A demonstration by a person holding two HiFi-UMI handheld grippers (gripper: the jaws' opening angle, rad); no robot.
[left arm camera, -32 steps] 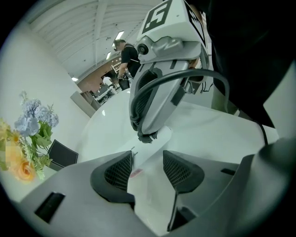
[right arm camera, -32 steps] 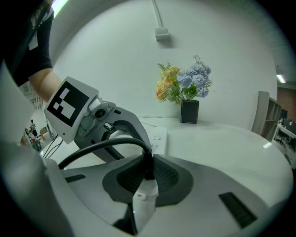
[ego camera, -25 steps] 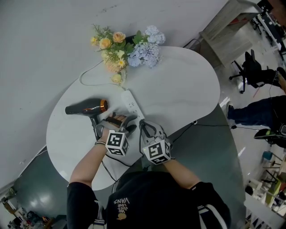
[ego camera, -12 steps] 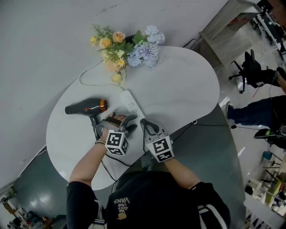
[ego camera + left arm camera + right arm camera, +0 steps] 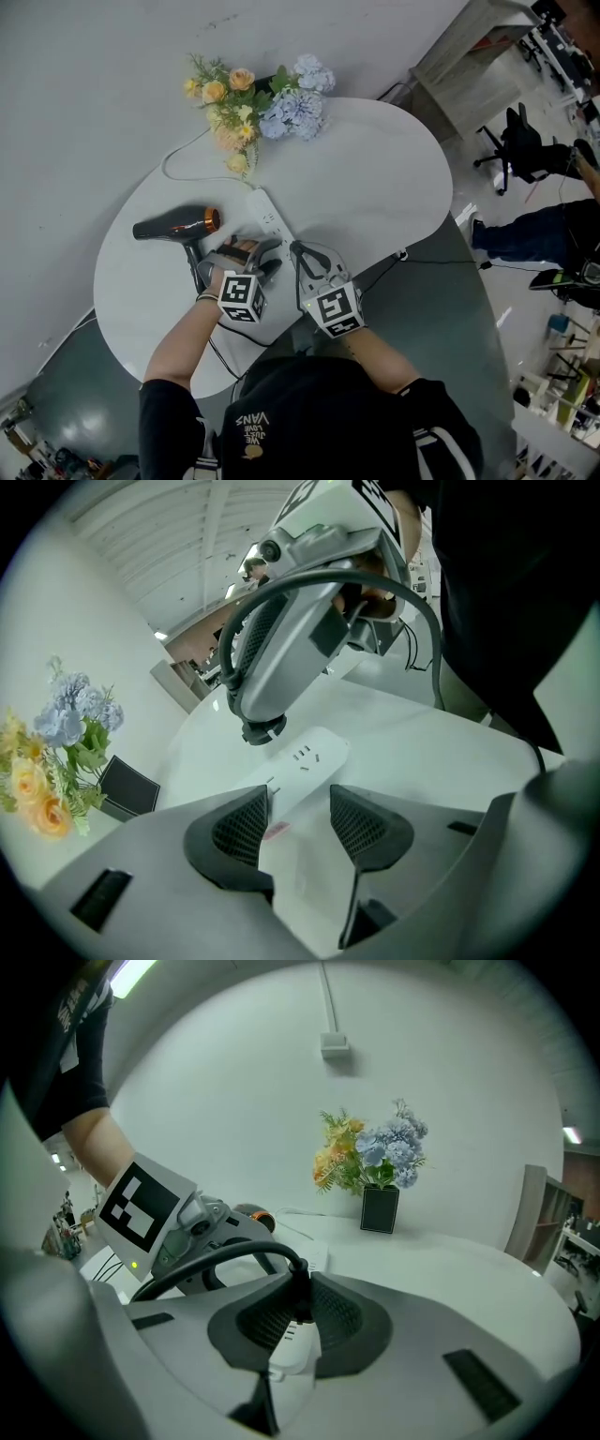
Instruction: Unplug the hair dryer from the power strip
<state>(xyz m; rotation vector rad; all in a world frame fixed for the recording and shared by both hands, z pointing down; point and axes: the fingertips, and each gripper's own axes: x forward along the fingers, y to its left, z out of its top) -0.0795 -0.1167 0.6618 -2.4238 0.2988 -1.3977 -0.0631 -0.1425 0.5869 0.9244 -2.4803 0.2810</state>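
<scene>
The black hair dryer (image 5: 173, 225) with a copper ring lies at the left of the white table (image 5: 375, 187). A white power strip (image 5: 267, 217) lies just right of it. My left gripper (image 5: 253, 255) is open, its jaws apart over the strip's near end (image 5: 314, 757). My right gripper (image 5: 298, 253) is shut on the dryer's black plug (image 5: 255, 731), which hangs just above the strip's sockets. The black cord (image 5: 225, 1260) arcs away from the shut jaws (image 5: 298, 1312), with the white strip (image 5: 292, 1354) below them.
A bunch of yellow and blue flowers (image 5: 253, 103) in a black vase stands at the table's far edge. The strip's white cable (image 5: 178, 155) loops towards the wall. A black office chair (image 5: 520, 145) and a person's legs (image 5: 525, 234) are on the floor at right.
My right gripper has shifted a little towards the near edge with the plug in it. The left gripper and the dryer have kept their places.
</scene>
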